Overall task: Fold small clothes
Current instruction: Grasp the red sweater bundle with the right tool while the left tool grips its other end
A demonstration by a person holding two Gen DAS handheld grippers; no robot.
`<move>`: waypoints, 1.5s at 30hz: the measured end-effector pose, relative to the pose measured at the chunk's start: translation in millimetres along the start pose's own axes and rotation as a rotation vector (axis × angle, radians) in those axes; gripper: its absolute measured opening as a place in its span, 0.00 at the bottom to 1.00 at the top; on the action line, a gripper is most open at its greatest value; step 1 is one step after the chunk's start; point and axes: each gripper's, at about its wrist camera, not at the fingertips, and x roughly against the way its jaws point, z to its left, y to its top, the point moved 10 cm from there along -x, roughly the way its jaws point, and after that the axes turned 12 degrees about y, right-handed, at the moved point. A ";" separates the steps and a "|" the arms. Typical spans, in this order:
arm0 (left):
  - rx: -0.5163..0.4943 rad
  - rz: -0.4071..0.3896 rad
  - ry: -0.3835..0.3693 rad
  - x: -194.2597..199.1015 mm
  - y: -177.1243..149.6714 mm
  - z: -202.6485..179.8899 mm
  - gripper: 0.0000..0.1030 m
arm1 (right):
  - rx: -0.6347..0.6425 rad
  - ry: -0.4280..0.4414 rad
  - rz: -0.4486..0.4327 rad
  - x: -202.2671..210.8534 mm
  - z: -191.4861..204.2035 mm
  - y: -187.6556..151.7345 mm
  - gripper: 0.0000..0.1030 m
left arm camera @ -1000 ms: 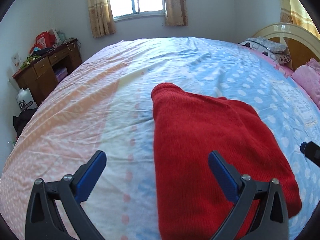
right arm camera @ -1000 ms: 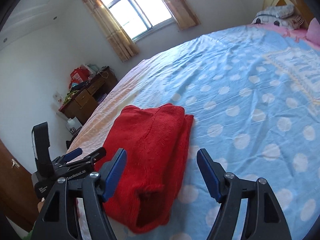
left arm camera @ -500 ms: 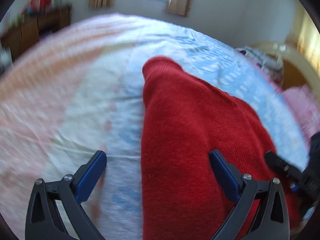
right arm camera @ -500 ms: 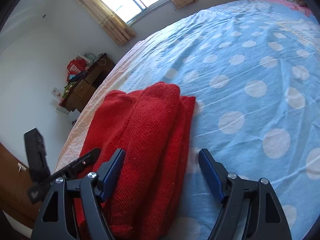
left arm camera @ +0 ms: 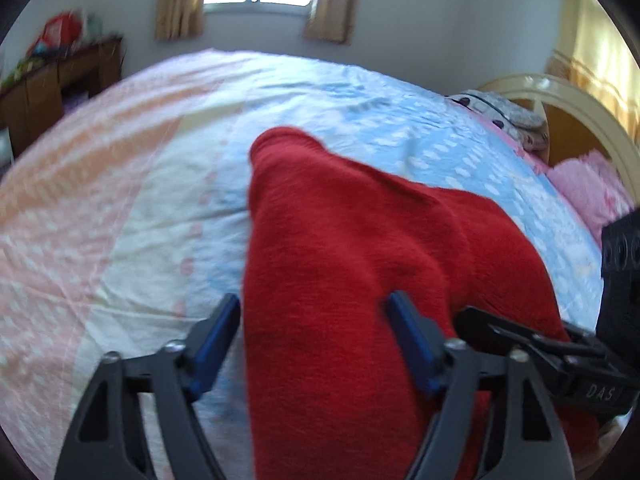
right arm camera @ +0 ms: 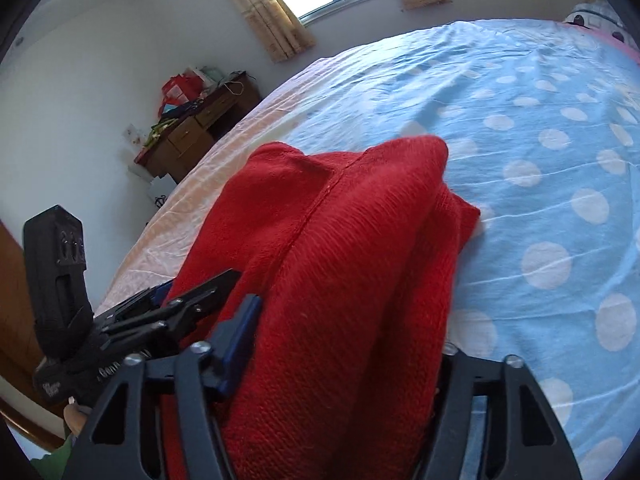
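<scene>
A folded red knit sweater (left arm camera: 352, 264) lies on the bed, its near end bunched up between both grippers. My left gripper (left arm camera: 316, 332) has its blue pads closed in on the near left part of the sweater. My right gripper (right arm camera: 344, 344) grips the near right part of the sweater (right arm camera: 340, 260); its right finger is hidden behind the cloth. The right gripper also shows in the left wrist view (left arm camera: 560, 352), and the left gripper shows in the right wrist view (right arm camera: 160, 312). The two grippers are close side by side.
The bed sheet (right arm camera: 540, 160) is blue with white dots on the right and pink-orange (left arm camera: 80, 200) on the left. A wooden desk (right arm camera: 192, 136) with clutter stands by the far wall. Pillows (left arm camera: 508, 116) and a headboard (left arm camera: 580, 120) are at the right.
Both grippers have moved forward onto the near end of the sweater and closed on it. The cloth has bunched and lifted between the fingers.
</scene>
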 end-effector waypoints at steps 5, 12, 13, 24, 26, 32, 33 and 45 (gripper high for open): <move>-0.009 -0.016 0.008 -3.0 5.5 -1.1 0.61 | 0.004 -0.005 -0.013 0.4 0.2 1.3 0.53; -0.006 -0.005 0.001 -4.4 6.1 -0.8 0.55 | -0.013 -0.037 -0.031 3.0 -0.2 1.8 0.51; -0.006 -0.003 0.002 -3.6 5.8 -1.3 0.52 | -0.023 -0.047 -0.033 5.3 1.1 -0.5 0.50; 0.015 0.140 -0.060 57.1 -41.1 -7.4 0.37 | -0.120 -0.007 0.001 59.5 46.8 -59.2 0.45; 0.018 0.167 -0.082 75.7 -61.9 -7.7 0.37 | -0.147 0.022 0.016 73.4 55.6 -79.8 0.45; 0.031 0.172 -0.076 104.8 -95.5 -4.7 0.52 | -0.168 0.067 0.036 99.3 76.8 -129.4 0.45; 0.027 0.160 -0.054 103.1 -94.8 -3.7 0.66 | -0.170 0.064 0.031 101.2 75.7 -133.5 0.46; 0.069 0.165 -0.078 75.6 -94.2 -7.8 0.63 | -0.227 0.069 -0.125 97.7 60.4 -128.8 0.56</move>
